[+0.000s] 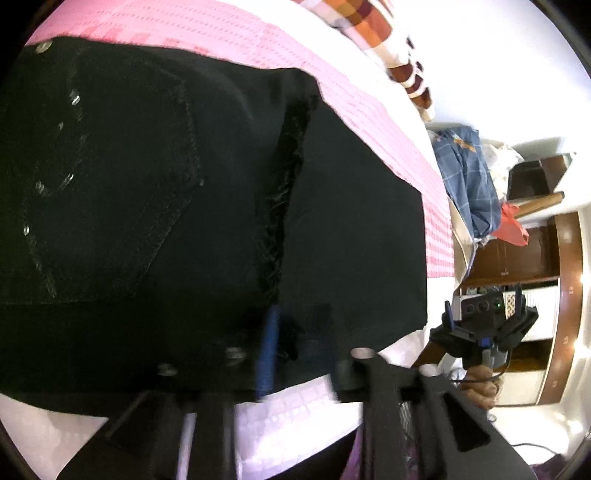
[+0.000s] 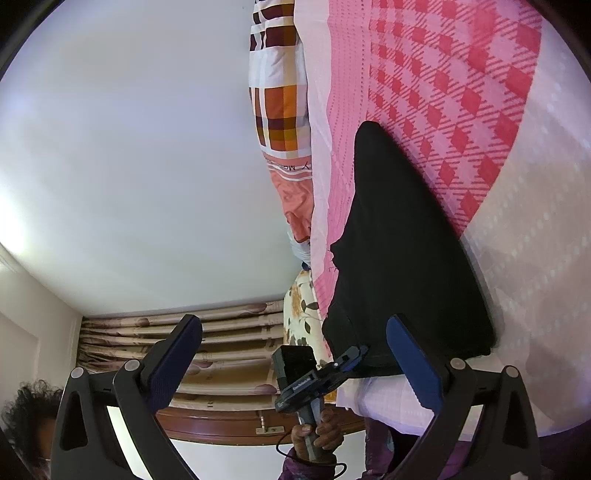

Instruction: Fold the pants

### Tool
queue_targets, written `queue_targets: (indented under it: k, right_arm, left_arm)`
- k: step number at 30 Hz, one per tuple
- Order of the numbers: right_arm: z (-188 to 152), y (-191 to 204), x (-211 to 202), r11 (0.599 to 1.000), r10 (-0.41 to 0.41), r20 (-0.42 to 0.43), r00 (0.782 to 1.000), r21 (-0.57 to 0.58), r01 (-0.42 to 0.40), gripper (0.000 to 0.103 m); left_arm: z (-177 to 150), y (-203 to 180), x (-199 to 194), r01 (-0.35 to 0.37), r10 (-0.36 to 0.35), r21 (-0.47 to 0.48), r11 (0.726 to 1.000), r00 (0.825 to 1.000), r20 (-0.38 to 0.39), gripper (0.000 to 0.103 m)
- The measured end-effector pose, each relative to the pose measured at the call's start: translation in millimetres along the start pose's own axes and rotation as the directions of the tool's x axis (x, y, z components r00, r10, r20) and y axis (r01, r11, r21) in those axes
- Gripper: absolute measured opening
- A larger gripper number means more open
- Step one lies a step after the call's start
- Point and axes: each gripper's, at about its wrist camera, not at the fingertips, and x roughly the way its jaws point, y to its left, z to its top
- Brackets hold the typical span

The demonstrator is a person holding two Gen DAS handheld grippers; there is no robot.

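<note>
Black pants (image 1: 184, 184) lie folded in a flat block on the pink checked bedsheet (image 1: 221, 33); a back pocket and rivets show at the left. My left gripper (image 1: 297, 347) hovers at the block's near edge, blurred. Its jaws stand partly apart, and both fingers show in front of the cloth with no fold raised between them. In the right wrist view the pants (image 2: 399, 240) stretch away, with the left gripper (image 2: 356, 356) at their near corner in a hand (image 2: 317, 432). My right gripper (image 2: 293, 363) is wide open off the bed's edge, holding nothing. It also shows in the left wrist view (image 1: 483, 306).
A checked orange and white pillow (image 2: 280, 110) lies at the far side of the bed. A blue checked cloth (image 1: 465, 177) and a red bag (image 1: 513, 225) hang by brown wooden furniture (image 1: 517, 251). Curtains (image 2: 229, 332) and a person's hair (image 2: 29, 413) show beyond the right gripper.
</note>
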Motion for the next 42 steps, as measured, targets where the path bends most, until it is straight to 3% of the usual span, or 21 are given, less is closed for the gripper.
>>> queue_targets:
  k: [1, 9, 12, 15, 18, 20, 21, 22, 24, 30, 36, 41, 42]
  right_arm:
    - [0, -1, 0, 1.000, -0.001, 0.001, 1.000, 0.005, 0.001, 0.100]
    - [1, -3, -4, 1.000, 0.003, 0.017, 1.000, 0.017, -0.003, 0.100]
    - [1, -5, -1, 1.000, 0.002, 0.009, 1.000, 0.027, -0.002, 0.100]
    - [0, -4, 2, 1.000, -0.003, 0.006, 1.000, 0.024, 0.002, 0.100]
    - [0, -3, 1, 1.000, 0.000, 0.009, 1.000, 0.027, 0.000, 0.100]
    - [-1, -3, 1, 1.000, -0.003, 0.011, 1.000, 0.025, 0.002, 0.100]
    - [-1, -2, 1, 1.000, -0.003, 0.012, 1.000, 0.026, 0.003, 0.100]
    - [-1, -2, 1, 1.000, -0.004, 0.013, 1.000, 0.027, 0.003, 0.100]
    - [0, -3, 1, 1.000, -0.007, 0.014, 1.000, 0.030, 0.007, 0.101]
    - [1, -4, 1, 0.999, -0.015, 0.013, 1.000, 0.035, 0.014, 0.101]
    - [0, -5, 1, 0.999, -0.017, 0.018, 1.000, 0.034, 0.017, 0.101]
    - [0, -7, 1, 0.999, -0.016, 0.013, 1.000, 0.039, 0.016, 0.101]
    - [0, -7, 0, 0.999, -0.016, 0.013, 1.000, 0.040, 0.015, 0.101]
  left_arm:
    - [0, 1, 2, 0.011, -0.011, -0.004, 1.000, 1.000, -0.011, 0.046]
    - [-4, 1, -7, -0.004, 0.004, -0.031, 1.000, 1.000, -0.012, 0.048]
    - [-5, 4, 0, -0.015, 0.012, -0.059, 0.998, 0.999, -0.048, 0.048]
    - [-6, -9, 9, -0.028, 0.026, -0.016, 0.999, 0.994, -0.103, 0.048]
    - [-2, -10, 14, -0.013, 0.008, -0.045, 0.999, 0.994, -0.108, 0.048]
    - [0, -8, 13, -0.005, 0.000, -0.051, 0.999, 0.995, -0.100, 0.040]
    - [-1, -7, 13, -0.021, 0.017, -0.042, 0.999, 0.995, -0.096, 0.025]
    - [-2, -7, 15, -0.025, 0.022, -0.034, 0.999, 0.995, -0.097, 0.017]
    - [-7, -7, 13, -0.034, 0.032, -0.020, 0.999, 0.997, -0.073, 0.013]
    - [-15, -14, 5, -0.052, 0.052, 0.010, 0.999, 0.998, -0.032, 0.010]
    - [-24, -11, 4, -0.054, 0.053, -0.010, 0.999, 0.997, -0.049, 0.010]
    - [-20, -2, -1, 0.034, -0.037, -0.071, 0.997, 0.999, -0.039, 0.010]
    - [-17, 0, -3, 0.056, -0.059, -0.086, 0.995, 0.998, -0.035, 0.014]
